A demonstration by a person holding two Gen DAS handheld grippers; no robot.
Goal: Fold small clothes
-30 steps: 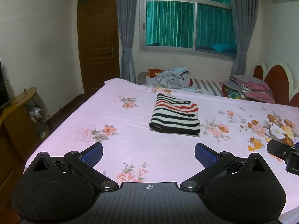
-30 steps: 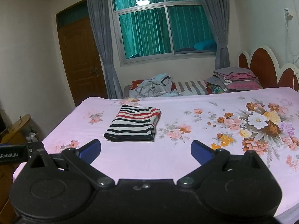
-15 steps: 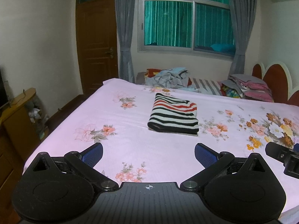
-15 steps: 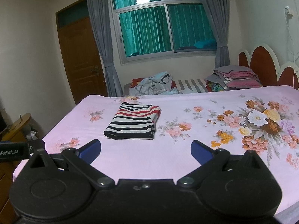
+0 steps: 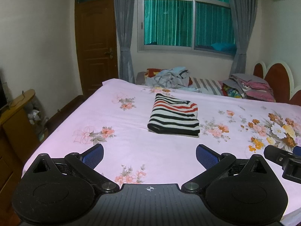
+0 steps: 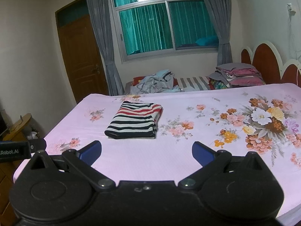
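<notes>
A folded garment with black, white and red stripes (image 5: 174, 116) lies flat on the pink floral bed sheet (image 5: 116, 143), near the middle of the bed. It also shows in the right wrist view (image 6: 134, 121). My left gripper (image 5: 149, 155) is open and empty, held above the near part of the bed, well short of the garment. My right gripper (image 6: 146, 151) is open and empty, also short of the garment. The right gripper's body shows at the right edge of the left wrist view (image 5: 284, 160).
A pile of unfolded clothes (image 5: 169, 77) lies beyond the far bed edge. Stacked folded clothes and pillows (image 5: 248, 86) sit by the red headboard (image 5: 272, 79). A wooden cabinet (image 5: 13, 116) stands left of the bed. A door (image 5: 96, 45) and a curtained window are behind.
Both grippers have drifted slightly; the striped garment sits a little further left and higher in both views. Both stay open. The garment has not moved on the bed.
</notes>
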